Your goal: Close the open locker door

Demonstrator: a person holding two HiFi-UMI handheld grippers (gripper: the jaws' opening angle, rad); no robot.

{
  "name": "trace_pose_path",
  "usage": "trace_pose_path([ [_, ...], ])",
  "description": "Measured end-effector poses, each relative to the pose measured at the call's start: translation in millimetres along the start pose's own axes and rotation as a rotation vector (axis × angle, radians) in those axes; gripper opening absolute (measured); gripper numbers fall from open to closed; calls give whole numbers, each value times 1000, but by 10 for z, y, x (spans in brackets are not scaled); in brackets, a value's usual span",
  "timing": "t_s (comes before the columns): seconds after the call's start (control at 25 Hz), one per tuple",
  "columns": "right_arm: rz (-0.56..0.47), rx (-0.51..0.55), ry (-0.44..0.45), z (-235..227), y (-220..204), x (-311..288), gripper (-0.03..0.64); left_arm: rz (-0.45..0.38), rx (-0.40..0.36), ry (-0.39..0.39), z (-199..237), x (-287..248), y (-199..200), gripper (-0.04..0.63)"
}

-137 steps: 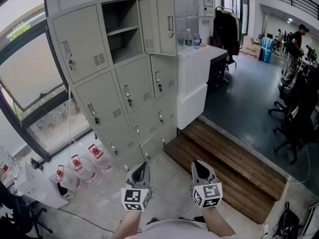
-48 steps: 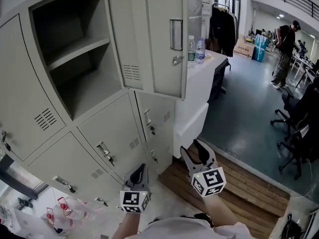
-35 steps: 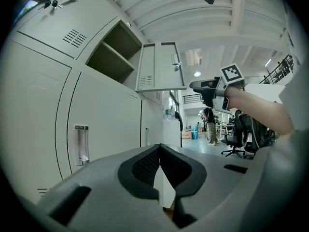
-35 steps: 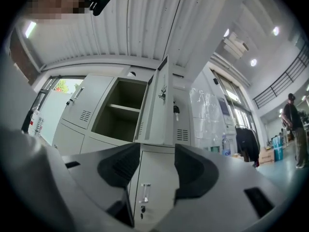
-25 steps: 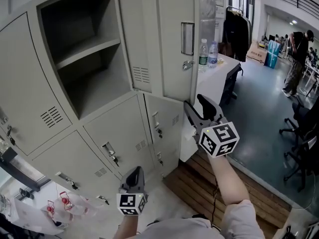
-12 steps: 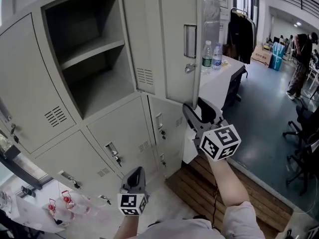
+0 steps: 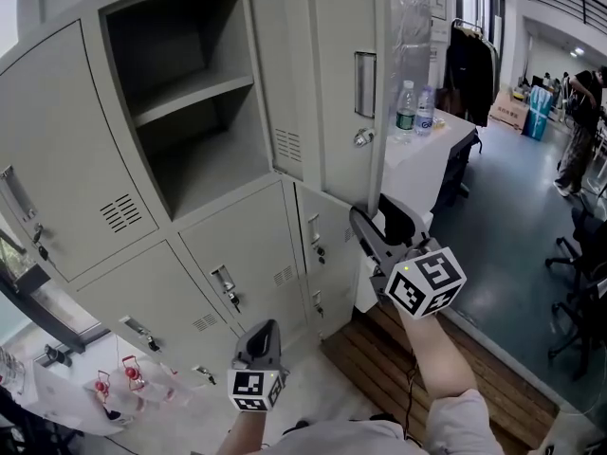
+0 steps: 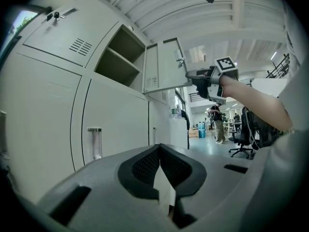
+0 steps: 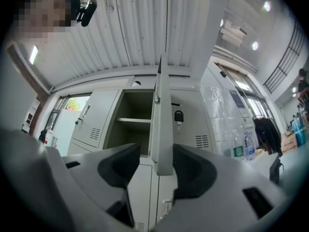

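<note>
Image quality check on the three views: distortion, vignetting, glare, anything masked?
Head view: sharp, evenly lit, locker edges only mildly bowed. Left gripper view: heavy fisheye, black corners, left hand-held gripper filling the lower frame. Right gripper view: same fisheye and black corners, mosaic patch top left, ceiling lights blown out, open door edge-on between the right hand-held gripper's parted jaws.

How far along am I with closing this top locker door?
Done: right gripper is up at the door's lower corner. In hand: its open fingers straddle the door edge, not clamped. To do: the door stands wide open off the shelved compartment; swing it shut. Left gripper hangs low, shut, empty.
</note>
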State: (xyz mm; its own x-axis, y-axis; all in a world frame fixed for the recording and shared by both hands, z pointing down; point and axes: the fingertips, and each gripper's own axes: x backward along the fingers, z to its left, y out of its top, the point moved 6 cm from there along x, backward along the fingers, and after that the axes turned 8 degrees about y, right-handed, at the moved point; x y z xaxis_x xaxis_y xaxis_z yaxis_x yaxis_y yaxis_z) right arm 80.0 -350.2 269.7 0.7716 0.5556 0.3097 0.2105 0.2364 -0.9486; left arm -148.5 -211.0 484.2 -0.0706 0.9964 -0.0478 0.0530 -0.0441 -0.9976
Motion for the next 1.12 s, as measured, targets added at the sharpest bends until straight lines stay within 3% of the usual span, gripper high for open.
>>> trace_pose_path([
  [0.48,-20,4,200,609,68,-200,198,1,3,52,127,142,-14,9],
  [1.12,-42,-28,463,1372,-35,-817,198,28,17,234,756,460,-133,9],
])
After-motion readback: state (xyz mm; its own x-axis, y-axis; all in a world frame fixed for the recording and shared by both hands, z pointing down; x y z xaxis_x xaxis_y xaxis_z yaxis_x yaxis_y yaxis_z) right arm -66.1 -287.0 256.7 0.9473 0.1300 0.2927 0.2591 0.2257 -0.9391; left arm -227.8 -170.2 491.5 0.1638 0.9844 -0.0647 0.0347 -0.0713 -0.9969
